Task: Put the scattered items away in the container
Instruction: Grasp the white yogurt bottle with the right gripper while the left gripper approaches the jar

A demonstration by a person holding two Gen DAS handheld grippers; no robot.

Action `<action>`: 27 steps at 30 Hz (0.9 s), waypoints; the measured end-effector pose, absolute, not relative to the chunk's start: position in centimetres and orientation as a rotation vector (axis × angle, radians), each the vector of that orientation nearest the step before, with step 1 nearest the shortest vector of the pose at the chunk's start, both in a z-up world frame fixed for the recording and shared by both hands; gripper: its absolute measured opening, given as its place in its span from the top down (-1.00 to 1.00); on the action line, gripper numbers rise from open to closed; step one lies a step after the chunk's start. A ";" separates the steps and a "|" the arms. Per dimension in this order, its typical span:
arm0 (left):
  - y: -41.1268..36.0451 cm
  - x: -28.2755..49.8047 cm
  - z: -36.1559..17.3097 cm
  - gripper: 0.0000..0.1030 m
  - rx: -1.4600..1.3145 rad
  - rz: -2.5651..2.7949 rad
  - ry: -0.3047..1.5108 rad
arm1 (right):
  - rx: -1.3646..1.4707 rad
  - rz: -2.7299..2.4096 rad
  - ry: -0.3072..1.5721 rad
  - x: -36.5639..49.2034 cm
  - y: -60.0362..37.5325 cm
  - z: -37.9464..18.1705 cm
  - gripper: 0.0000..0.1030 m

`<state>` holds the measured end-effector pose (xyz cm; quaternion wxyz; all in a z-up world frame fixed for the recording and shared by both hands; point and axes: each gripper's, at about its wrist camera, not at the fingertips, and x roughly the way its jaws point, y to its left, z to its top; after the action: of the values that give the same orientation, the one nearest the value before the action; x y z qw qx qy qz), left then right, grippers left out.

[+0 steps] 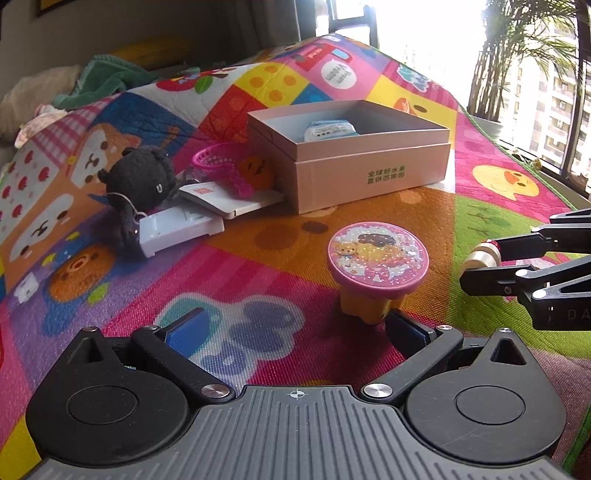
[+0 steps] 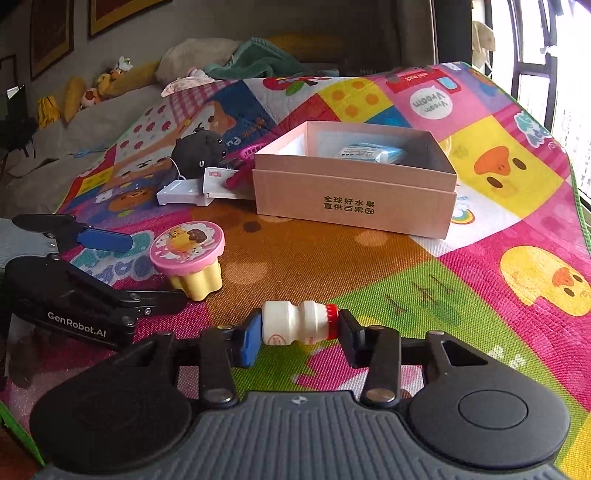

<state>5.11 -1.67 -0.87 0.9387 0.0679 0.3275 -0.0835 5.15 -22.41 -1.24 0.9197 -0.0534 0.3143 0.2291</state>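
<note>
Right tongs (image 2: 297, 338) clamping small bottle (image 2: 293, 323) endwise, lying crosswise (red cap rightward)

Bright daylight comes in through the window (image 1: 424, 40), and the glass is so white there that nothing outside shows clearly. The far wall (image 2: 229, 22) is dim and a bit grainy. The colourful mat (image 1: 491, 192) is well lit and its colours look strong. The open box (image 2: 354, 184) has a dark shadow inside its right wall and a soft shadow on the mat in front of it. Both pictures bend like a fishbowl, so the mat's edges curve. Things in the middle look sharp. The corners look soft and stretched.
</note>
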 end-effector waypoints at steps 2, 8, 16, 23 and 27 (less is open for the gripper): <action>-1.8 4.9 -0.8 -1.00 0.148 -0.186 0.656 | -0.089 0.458 0.644 4.7 -23.2 -1.1 0.17; -3.1 4.2 -0.1 -1.00 0.172 -0.342 0.625 | -0.042 0.387 0.630 3.1 -25.3 -0.8 0.17; -5.2 5.8 0.3 -1.00 0.205 -0.368 0.604 | -0.037 0.352 0.643 2.7 -26.0 -1.4 0.17; -5.7 6.8 0.3 -1.00 0.193 -0.379 0.625 | -0.033 0.357 0.628 2.4 -26.2 -1.4 0.17; -5.9 7.0 0.1 -0.89 0.194 -0.386 0.627 | -0.031 0.353 0.629 2.3 -26.3 -1.6 0.17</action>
<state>7.03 -5.91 0.13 0.9283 0.0946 0.3061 -0.1885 2.29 -26.27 -1.57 0.9356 -0.0149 0.3076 0.1727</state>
